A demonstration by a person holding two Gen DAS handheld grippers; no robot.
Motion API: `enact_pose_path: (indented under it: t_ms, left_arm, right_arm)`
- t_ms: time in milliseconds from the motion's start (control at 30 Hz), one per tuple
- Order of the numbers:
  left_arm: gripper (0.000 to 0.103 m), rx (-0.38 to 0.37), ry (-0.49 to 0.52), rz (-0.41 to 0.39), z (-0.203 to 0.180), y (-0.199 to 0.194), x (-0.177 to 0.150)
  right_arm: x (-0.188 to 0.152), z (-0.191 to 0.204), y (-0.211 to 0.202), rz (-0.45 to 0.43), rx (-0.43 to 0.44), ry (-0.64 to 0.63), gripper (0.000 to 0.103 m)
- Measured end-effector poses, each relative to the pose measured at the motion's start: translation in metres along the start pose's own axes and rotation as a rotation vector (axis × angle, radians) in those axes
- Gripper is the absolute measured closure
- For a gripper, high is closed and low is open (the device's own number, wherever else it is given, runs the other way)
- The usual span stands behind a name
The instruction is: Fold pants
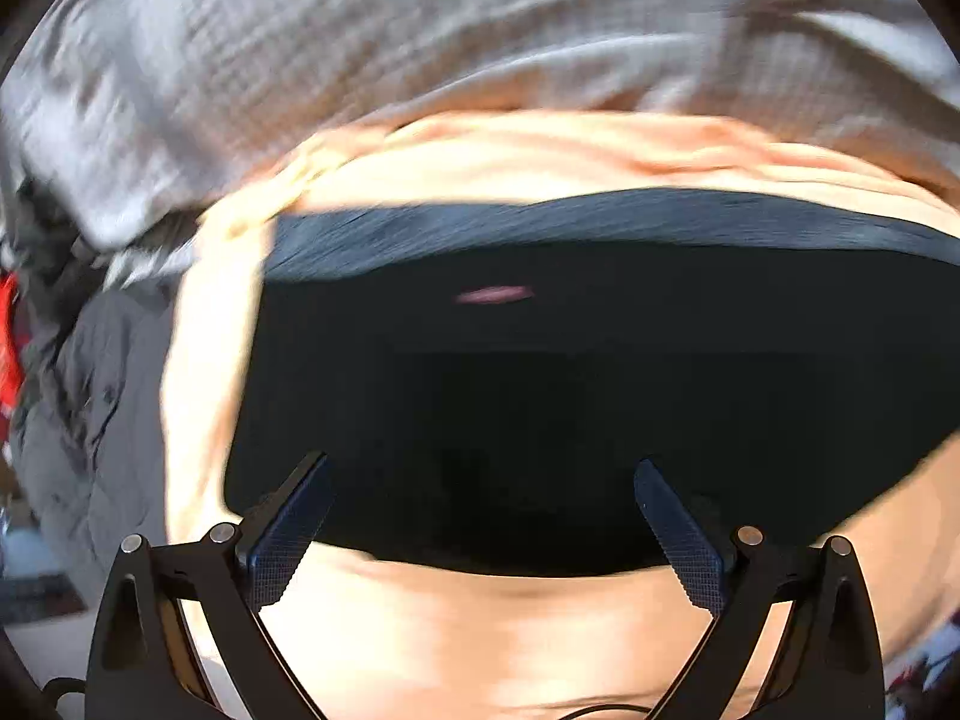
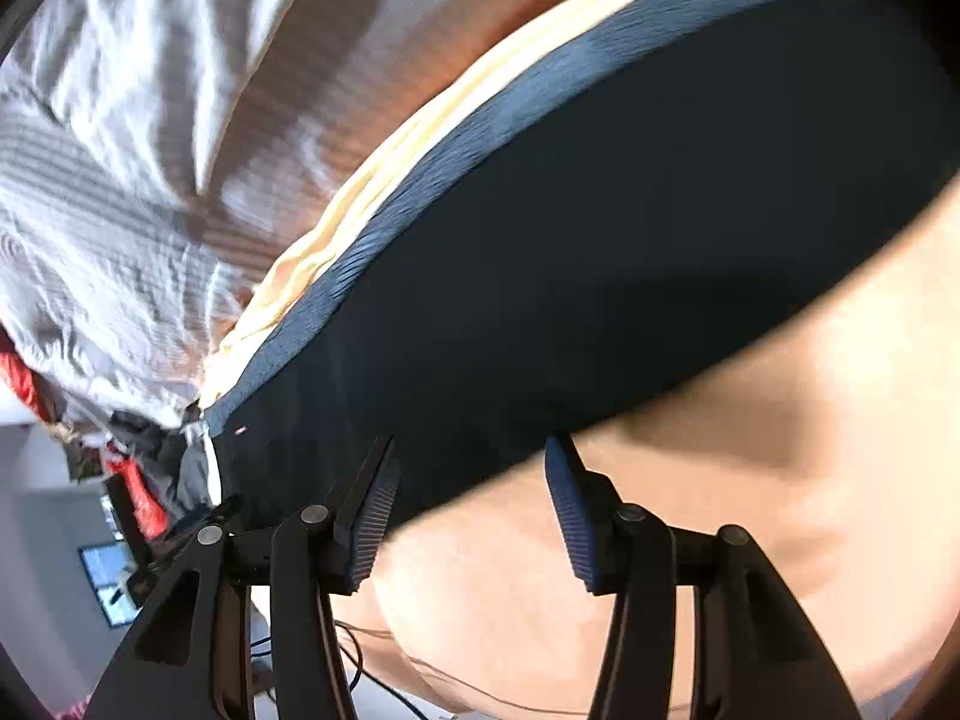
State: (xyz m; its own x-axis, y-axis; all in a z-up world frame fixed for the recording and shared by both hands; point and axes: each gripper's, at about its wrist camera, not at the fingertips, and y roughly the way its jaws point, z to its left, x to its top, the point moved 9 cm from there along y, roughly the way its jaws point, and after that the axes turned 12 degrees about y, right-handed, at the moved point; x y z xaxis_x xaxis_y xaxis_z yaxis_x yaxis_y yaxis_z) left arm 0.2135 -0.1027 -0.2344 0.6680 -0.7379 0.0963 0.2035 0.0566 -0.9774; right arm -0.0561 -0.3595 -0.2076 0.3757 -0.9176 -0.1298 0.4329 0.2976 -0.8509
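Dark navy pants (image 1: 540, 396) lie flat on a peach sheet (image 1: 456, 630), with a ribbed band along the far edge and a small pink tag (image 1: 493, 294). My left gripper (image 1: 480, 468) is open and empty, its fingertips over the near edge of the pants. In the right wrist view the same pants (image 2: 600, 228) stretch diagonally. My right gripper (image 2: 471, 450) is open and empty, its tips at the near edge of the pants.
A rumpled grey-white striped blanket (image 1: 360, 48) lies beyond the pants, also in the right wrist view (image 2: 120, 210). Grey, dark and red clothes (image 1: 90, 372) are piled at the left. A peach sheet (image 2: 720, 480) spreads to the right. Cables (image 2: 360, 660) hang below.
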Motion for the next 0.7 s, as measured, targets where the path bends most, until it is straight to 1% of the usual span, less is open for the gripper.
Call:
enact_pose_path:
  t_ms: [100,167,267,300,367,433,467,500,533,567,600,633,667,700]
  left_arm:
    - [0.002,-0.061,0.072,-0.046,-0.061,-0.019,0.024]
    - [0.002,-0.088,0.116,-0.080,-0.100,-0.023,0.045]
    - [0.002,-0.147,0.130,-0.095,-0.159,-0.025,0.073]
    - [0.002,-0.158,0.131,-0.099,-0.174,-0.024,0.081]
    - [0.002,-0.165,0.137,-0.106,-0.207,-0.023,0.098]
    - [0.002,-0.161,0.154,-0.106,-0.238,-0.018,0.110]
    - [0.002,-0.148,0.166,-0.095,-0.249,-0.013,0.112]
    - [0.002,-0.130,0.178,-0.076,-0.258,-0.008,0.112]
    - [0.002,-0.119,0.191,-0.049,-0.266,0.000,0.109]
    - [0.002,-0.114,0.193,-0.026,-0.276,0.004,0.106]
    - [0.002,-0.116,0.190,-0.009,-0.279,0.008,0.102]
    - [0.002,-0.117,0.181,-0.008,-0.283,0.009,0.098]
    - [0.002,-0.119,0.162,-0.020,-0.283,0.009,0.096]
    - [0.002,-0.126,0.141,-0.027,-0.281,0.011,0.095]
  right_arm:
    - [0.015,-0.024,-0.028,-0.073,-0.044,0.027,0.048]
    - [0.034,-0.047,-0.049,-0.140,-0.091,0.041,0.048]
    - [0.065,-0.075,-0.076,-0.221,-0.154,0.073,0.048]
    - [0.079,-0.085,-0.086,-0.259,-0.182,0.087,0.050]
    - [0.102,-0.095,-0.095,-0.311,-0.220,0.082,0.074]
    - [0.131,-0.101,-0.096,-0.338,-0.234,0.057,0.076]
    - [0.139,-0.103,-0.093,-0.335,-0.240,0.044,0.076]
    - [0.149,-0.108,-0.087,-0.324,-0.264,0.035,0.076]
    - [0.157,-0.121,-0.082,-0.313,-0.314,0.062,0.076]
    - [0.161,-0.134,-0.080,-0.300,-0.325,0.138,0.083]
    - [0.161,-0.133,-0.078,-0.299,-0.286,0.191,0.086]
    - [0.163,-0.130,-0.083,-0.312,-0.241,0.219,0.085]
    - [0.165,-0.117,-0.085,-0.327,-0.206,0.180,0.079]
    - [0.167,-0.090,-0.078,-0.320,-0.165,0.071,0.079]
